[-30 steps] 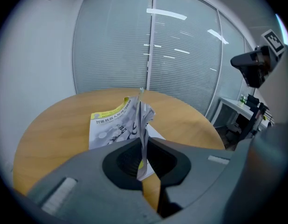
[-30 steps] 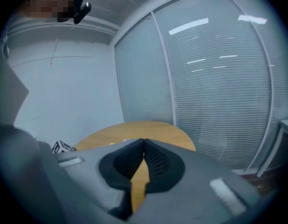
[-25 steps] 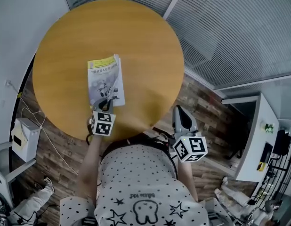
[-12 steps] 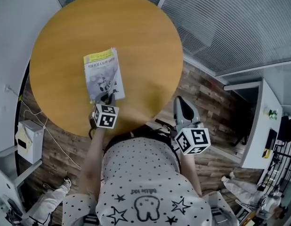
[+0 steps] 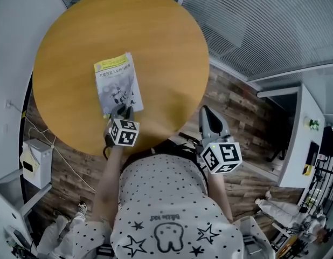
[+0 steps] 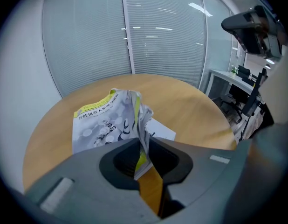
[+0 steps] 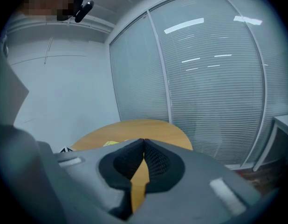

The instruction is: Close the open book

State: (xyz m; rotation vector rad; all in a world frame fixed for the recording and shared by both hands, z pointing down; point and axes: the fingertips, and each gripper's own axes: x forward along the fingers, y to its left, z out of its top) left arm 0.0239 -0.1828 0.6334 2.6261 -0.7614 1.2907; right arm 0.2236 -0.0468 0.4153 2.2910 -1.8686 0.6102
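The book (image 5: 117, 82) lies on the round wooden table (image 5: 155, 36) with its grey and yellow cover up. My left gripper (image 5: 123, 113) sits at the book's near edge. In the left gripper view the book (image 6: 104, 122) has a bunch of crumpled pages rising between the tips of my left gripper (image 6: 141, 142). Its jaws are opening, with the pages loosely in the narrow gap. My right gripper (image 5: 206, 112) hangs off the table's near right edge, over the floor. In its own view my right gripper (image 7: 143, 141) has its tips touching and holds nothing.
A white box (image 5: 33, 158) and loose cables lie on the wooden floor to the left of the table. A white desk (image 5: 290, 139) stands at the right. Glass walls with blinds run behind the table (image 6: 195, 111).
The raised leaf along the book's right edge has come down, so the book lies flatter. The left gripper's jaws have parted a little. The right gripper has kept still.
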